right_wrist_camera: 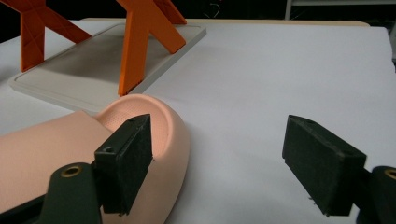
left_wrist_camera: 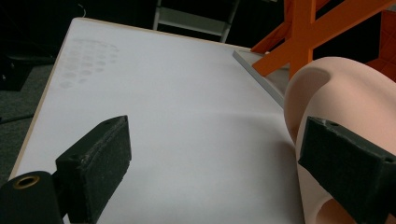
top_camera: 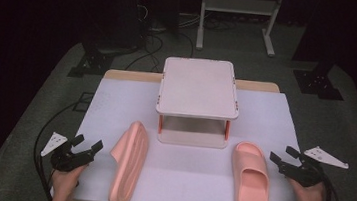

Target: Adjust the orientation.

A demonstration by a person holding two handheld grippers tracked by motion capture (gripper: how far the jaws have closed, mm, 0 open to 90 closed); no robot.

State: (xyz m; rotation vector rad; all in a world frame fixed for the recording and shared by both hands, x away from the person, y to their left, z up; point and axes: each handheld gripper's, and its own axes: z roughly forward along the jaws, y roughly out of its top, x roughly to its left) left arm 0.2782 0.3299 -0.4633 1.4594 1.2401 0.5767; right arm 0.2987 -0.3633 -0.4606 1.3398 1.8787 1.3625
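Hovering spread at lower left and lower right, left gripper [top_camera: 87,150] and right gripper [top_camera: 282,157] flanking two pink slippers [top_camera: 129,161], probably needing grasping next.

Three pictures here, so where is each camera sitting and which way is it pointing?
High view: above the person's side, facing forward and down on the table, rack, both hands.
Left gripper view: rides the left gripper, open jaws facing the tipped slipper.
Right gripper view: rides the right gripper, facing the flat slipper.
Both gripper views share the rack's orange legs.
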